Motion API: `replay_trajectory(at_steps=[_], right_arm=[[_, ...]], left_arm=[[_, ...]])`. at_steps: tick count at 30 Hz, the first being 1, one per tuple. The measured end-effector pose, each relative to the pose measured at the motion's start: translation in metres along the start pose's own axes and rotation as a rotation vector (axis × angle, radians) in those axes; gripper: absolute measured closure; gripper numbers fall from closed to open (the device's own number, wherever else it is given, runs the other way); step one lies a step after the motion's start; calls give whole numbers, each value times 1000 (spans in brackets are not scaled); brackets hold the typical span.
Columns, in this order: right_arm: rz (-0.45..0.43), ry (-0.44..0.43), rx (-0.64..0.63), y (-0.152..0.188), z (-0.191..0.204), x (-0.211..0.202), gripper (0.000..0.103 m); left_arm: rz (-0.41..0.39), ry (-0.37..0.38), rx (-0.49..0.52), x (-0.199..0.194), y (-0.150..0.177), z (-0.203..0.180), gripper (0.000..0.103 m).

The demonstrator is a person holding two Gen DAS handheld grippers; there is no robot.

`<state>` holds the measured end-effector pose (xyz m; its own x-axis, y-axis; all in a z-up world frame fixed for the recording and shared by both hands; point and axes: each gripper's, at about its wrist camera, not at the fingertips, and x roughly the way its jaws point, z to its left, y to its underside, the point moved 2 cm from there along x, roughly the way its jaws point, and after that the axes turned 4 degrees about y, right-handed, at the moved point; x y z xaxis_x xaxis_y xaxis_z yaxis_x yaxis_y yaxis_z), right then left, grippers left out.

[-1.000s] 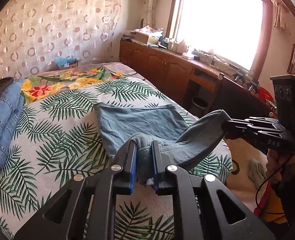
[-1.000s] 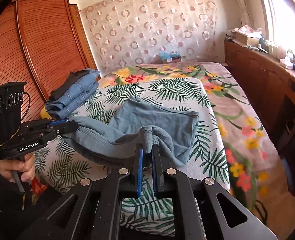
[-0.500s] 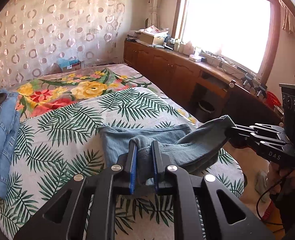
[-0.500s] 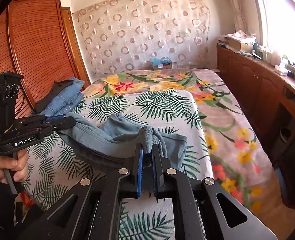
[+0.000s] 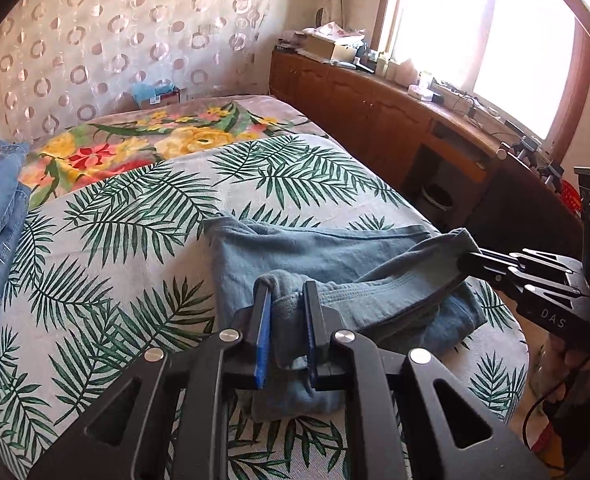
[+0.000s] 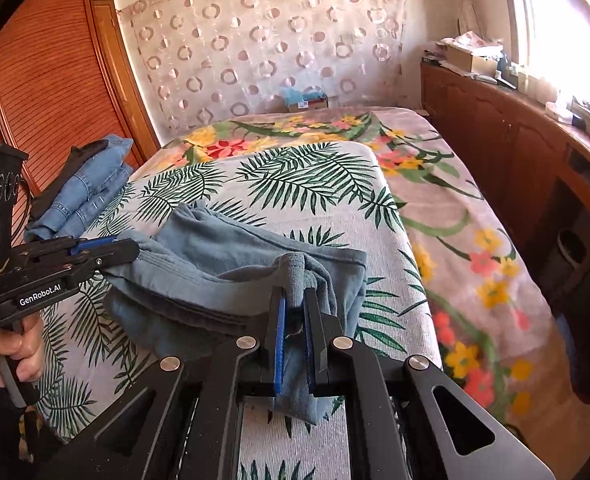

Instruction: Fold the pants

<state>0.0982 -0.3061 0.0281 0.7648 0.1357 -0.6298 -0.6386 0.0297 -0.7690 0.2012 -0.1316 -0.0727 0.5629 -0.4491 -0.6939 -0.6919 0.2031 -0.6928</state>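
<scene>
Left gripper (image 5: pixel 287 300): clamping a bunched edge of the pants (image 5: pixel 335 256) at lower centre of its own view.
Right gripper (image 6: pixel 294 300): pinching another bunched edge the same way.
Pants: sagging between both grippers, the far part lying on the palm-print bedspread (image 5: pixel 135 216) in mid frame.
Slip risk: thick folds are bulging past the pads, so uneven pulling may be working cloth free.
Fold risk: slack middle may be creasing crookedly.
Hidden: waistband and leg ends are not distinguishable; layers underneath are covered.
Jeans pile (image 6: pixel 91 184): sitting at upper left, partly cut off.
</scene>
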Motion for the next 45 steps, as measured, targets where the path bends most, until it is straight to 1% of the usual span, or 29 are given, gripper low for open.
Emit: replay_trajectory(at_steps=[2, 4, 5, 7, 8, 9, 10, 11, 13, 16, 17, 18, 19, 20, 21, 25, 32, 35, 36, 37, 38, 40, 41, 42, 43, 44, 45], right_arm=[[-9, 4, 4, -1, -3, -2, 95], [-16, 11, 5, 2, -4, -7, 95], [-22, 11, 2, 3, -6, -9, 90], [-47, 35, 2, 7, -9, -18, 89], [-57, 46, 4, 8, -11, -19, 85], [-66, 57, 13, 8, -14, -24, 77], [-69, 62, 22, 10, -16, -24, 75], [-68, 60, 28, 11, -18, -26, 75], [-59, 56, 28, 15, -21, -29, 75], [-46, 56, 24, 22, -22, -29, 75], [-36, 50, 22, 24, -21, -28, 75], [-26, 45, 19, 26, -20, -27, 75], [-17, 42, 14, 28, -19, -26, 75], [-8, 38, 10, 30, -18, -24, 75], [2, 31, 5, 33, -16, -21, 75], [34, 9, -3, 36, -15, -14, 74], [68, -8, -3, 36, -16, -4, 73], [85, 0, -12, 37, -17, -2, 72], [88, 5, -15, 36, -16, -1, 72], [90, 4, -16, 36, -17, -1, 72], [92, 3, -16, 35, -17, -1, 72], [93, 0, -11, 34, -17, 1, 72], [93, -2, -9, 34, -17, 2, 72], [93, -3, -9, 33, -18, 2, 72], [91, -5, -11, 33, -16, 2, 72], [90, -5, -16, 34, -15, 3, 73], [86, -6, -20, 34, -15, 4, 74]], left_arm=[[6, 7, -8, 0, 0, 1, 88], [9, 14, -13, -1, 1, 0, 85], [8, 9, -12, -2, 1, 0, 82], [2, -18, -5, -5, 2, 0, 77], [-9, -33, -1, -8, 2, 1, 73], [-17, -40, -4, -10, 2, 2, 67], [-24, -46, -11, -12, 1, 3, 63], [-31, -48, -18, -14, 1, 5, 56], [-40, -40, -21, -18, 3, 7, 55], [-32, -56, 0, -20, 6, 8, 54], [-32, -57, 4, -21, 8, 8, 50], [-32, -55, 9, -21, 10, 8, 42], [-33, -55, 11, -22, 12, 9, 37], [-32, -56, 11, -22, 14, 10, 29], [-33, -60, 7, -22, 16, 12, 27], [-11, -70, -9, -21, 28, 21, 27], [39, -91, 15, -13, 47, 26, 27], [57, -89, 41, -8, 53, 23, 36], [59, -77, 43, -7, 54, 21, 40], [61, -63, 44, -6, 54, 20, 42], [64, -45, 43, -5, 54, 18, 47], [71, -38, 48, -4, 55, 16, 50], [71, -39, 54, -3, 55, 15, 54], [73, -35, 60, -3, 55, 14, 62], [80, -21, 62, -1, 55, 13, 64], [81, -13, 61, -1, 55, 12, 69], [82, -7, 61, -1, 55, 11, 75]])
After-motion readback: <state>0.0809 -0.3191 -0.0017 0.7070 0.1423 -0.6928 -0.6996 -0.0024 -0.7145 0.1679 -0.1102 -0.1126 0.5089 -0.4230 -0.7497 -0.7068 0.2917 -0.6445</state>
